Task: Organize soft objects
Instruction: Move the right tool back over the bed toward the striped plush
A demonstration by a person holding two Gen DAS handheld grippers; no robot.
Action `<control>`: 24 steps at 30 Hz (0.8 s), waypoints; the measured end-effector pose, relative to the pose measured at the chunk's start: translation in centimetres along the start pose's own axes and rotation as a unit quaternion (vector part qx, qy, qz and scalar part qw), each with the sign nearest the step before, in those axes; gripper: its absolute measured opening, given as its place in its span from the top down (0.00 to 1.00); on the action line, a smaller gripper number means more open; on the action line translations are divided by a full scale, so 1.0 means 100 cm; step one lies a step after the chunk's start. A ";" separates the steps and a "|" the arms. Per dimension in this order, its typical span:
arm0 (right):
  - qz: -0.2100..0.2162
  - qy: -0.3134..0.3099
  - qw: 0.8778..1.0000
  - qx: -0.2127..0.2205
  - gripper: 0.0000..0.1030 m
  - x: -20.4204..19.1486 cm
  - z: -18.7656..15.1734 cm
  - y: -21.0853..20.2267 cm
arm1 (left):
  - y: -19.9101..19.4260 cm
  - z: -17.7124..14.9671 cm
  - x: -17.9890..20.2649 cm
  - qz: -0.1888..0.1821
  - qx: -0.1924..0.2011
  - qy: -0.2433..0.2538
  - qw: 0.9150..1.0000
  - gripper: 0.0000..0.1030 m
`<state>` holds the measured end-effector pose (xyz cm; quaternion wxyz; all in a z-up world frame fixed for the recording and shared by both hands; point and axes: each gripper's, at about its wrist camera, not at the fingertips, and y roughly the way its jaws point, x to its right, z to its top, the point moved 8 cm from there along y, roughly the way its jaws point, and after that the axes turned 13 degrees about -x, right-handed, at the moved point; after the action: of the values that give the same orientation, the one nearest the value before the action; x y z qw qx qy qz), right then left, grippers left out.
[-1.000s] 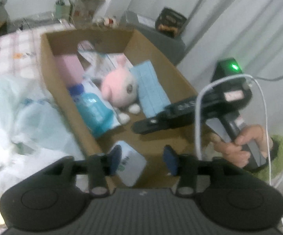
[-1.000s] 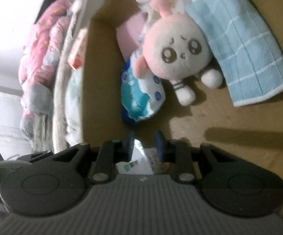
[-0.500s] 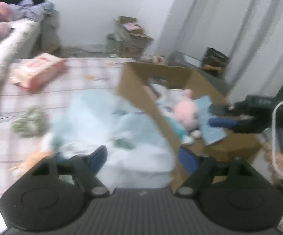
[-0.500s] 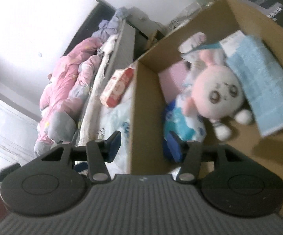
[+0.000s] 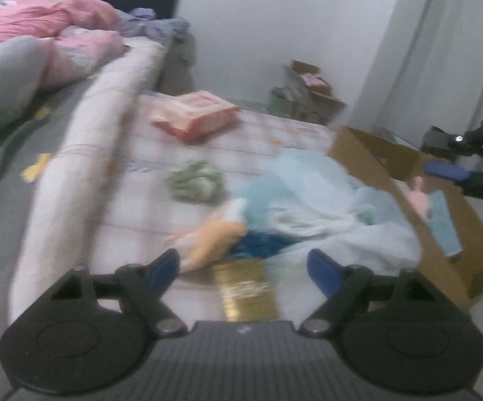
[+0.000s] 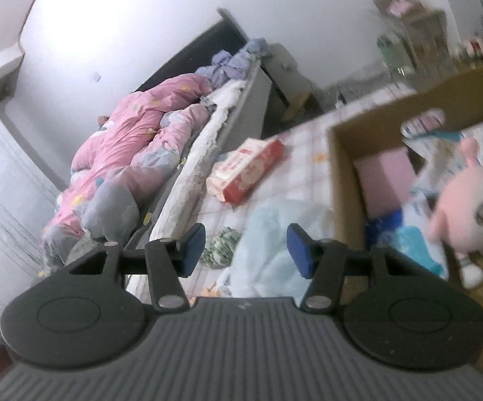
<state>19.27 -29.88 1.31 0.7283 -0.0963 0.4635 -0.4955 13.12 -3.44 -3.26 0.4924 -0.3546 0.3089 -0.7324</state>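
1. The cardboard box point(image 6: 338, 173) sits on the checked mat at the foot of the bed; it already holds the pink bunny plush point(image 6: 468, 210), a blue towel point(image 5: 445, 227) and some soft packs, so I think this is where the soft things go.
2. More soft things lie on the mat just beside the box: a pale blue cloth point(image 5: 311, 197) bunched against its wall, a small green cloth point(image 5: 194, 180), a doll point(image 5: 211, 237) and a pink tissue pack point(image 5: 194, 113) farther off.
3. The left claw point(image 5: 243, 267) hangs over the doll and cloth; its jaws have just been opening and are wide, with nothing in them, maybe ready to grab one.
4. The right claw point(image 6: 246, 250) is by the box edge; its jaws have just been opening too, and hold nothing.
5. Behind is the bed with a pink quilt point(image 6: 131, 140).
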 end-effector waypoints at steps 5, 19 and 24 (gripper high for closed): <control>-0.048 -0.046 0.998 0.013 0.46 -0.030 -0.017 0.023 | -0.002 -0.013 -0.028 0.026 0.015 -0.008 1.000 0.18; -0.015 -0.016 0.994 -0.105 0.46 -0.066 -0.074 0.131 | 0.029 -0.017 -0.037 0.079 0.040 0.078 0.993 0.21; 0.019 -0.014 0.987 -0.157 0.47 -0.088 -0.078 0.163 | 0.050 0.003 -0.035 0.054 0.024 0.099 0.993 0.27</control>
<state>22.91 -12.26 -7.67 0.7196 -0.2074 0.5272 -0.4016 16.76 -1.80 -7.83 0.5067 -0.2509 0.3570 -0.7436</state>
